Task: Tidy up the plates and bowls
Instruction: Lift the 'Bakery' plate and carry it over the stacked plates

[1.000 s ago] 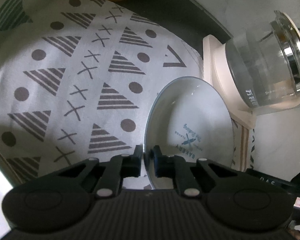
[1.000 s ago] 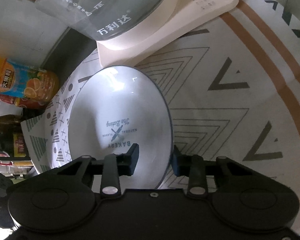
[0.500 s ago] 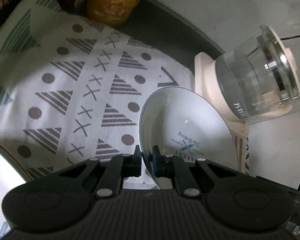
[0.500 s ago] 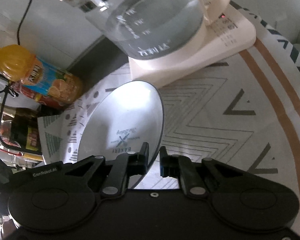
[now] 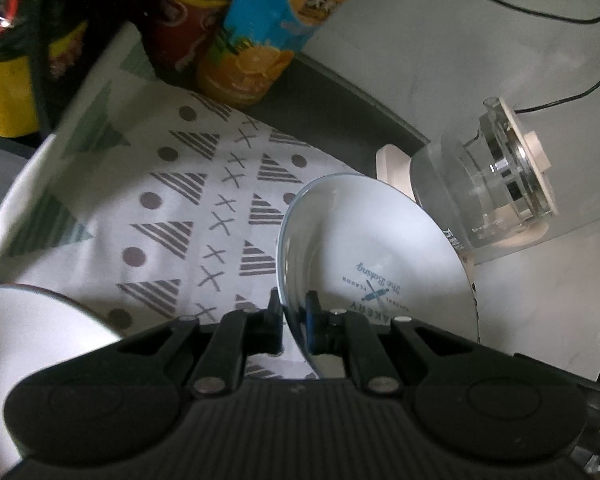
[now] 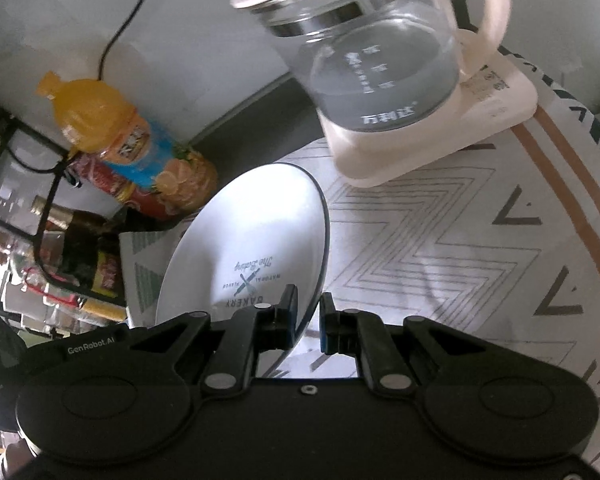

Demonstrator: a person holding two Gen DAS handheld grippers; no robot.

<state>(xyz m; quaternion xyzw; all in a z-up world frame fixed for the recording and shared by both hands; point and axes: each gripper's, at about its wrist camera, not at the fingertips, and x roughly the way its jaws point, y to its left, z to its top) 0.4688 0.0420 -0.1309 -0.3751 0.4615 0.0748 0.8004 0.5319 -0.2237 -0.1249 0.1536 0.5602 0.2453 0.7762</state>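
Observation:
A white plate with a dark rim and blue "BAKERY" print is held up off the patterned cloth, tilted. My left gripper is shut on the plate's near rim. My right gripper is shut on the rim of a like white plate with the same print, also lifted and tilted; whether it is the same plate I cannot tell. A second white dish shows at the lower left of the left wrist view.
A glass kettle on a cream base stands on the striped mat. An orange juice bottle and other bottles lean at the back by a black wire rack. The triangle-print cloth lies below.
Both grippers have risen and pulled back, lifting the plate higher off the cloth. The right jaws have closed on the rim. Bottles, kettle top and the second dish have come into view.

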